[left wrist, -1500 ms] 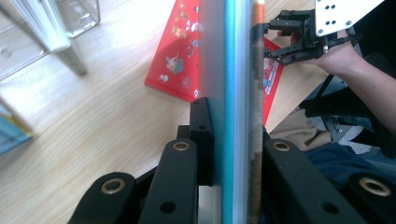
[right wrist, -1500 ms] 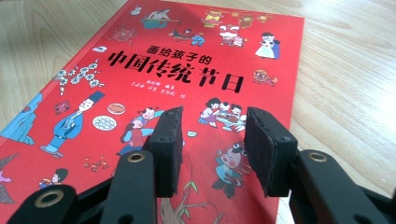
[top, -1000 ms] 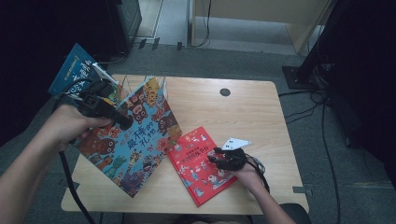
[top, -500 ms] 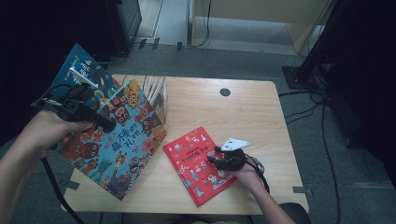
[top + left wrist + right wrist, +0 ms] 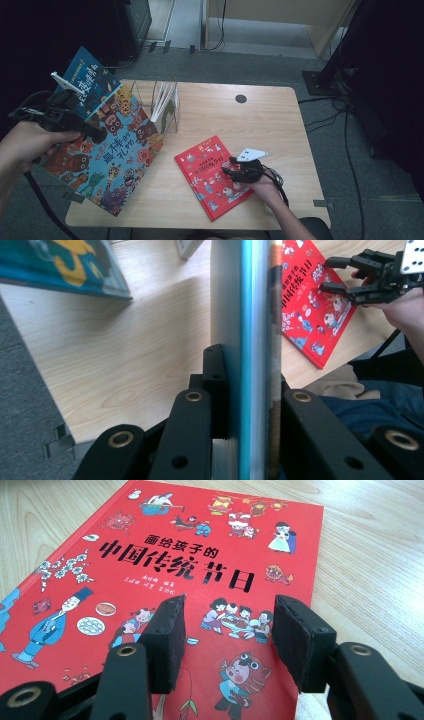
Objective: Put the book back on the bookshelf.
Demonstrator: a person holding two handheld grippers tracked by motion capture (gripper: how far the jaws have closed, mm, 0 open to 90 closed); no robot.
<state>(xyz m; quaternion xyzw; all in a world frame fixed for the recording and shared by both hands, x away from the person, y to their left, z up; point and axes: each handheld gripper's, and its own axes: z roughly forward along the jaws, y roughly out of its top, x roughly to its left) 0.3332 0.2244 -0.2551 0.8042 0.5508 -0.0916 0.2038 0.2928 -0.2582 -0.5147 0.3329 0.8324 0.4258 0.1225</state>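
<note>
1. Table [image 5: 280,120]: pale wood, fills the centre of the high view; your forearms enter from the bottom edge and the left edge.
2. Monster book [image 5: 112,152]: the big colourful picture book, left of frame in the high view, tilted, its lower corner hanging past the table's left edge; a blue book [image 5: 92,82] sits behind it at upper left; a clear book stand [image 5: 167,105] with a few upright books stands just right of its top edge.
3. Red book [image 5: 212,175]: lies flat, lower centre of the high view, long axis running from upper left to lower right; well apart from the stand.
4. Left gripper [image 5: 82,129]: your jaws are pinching the monster book's edge; in the left gripper view the book's edge [image 5: 247,340] runs straight up between the pads.
5. Right gripper [image 5: 231,172]: over the red book's right half, jaws spread and just opened wider, nothing between them; the cover [image 5: 190,555] lies below the pads.
6. Judgement: the stand lies up and right of the held book; your left hand is nearer to it.
</note>
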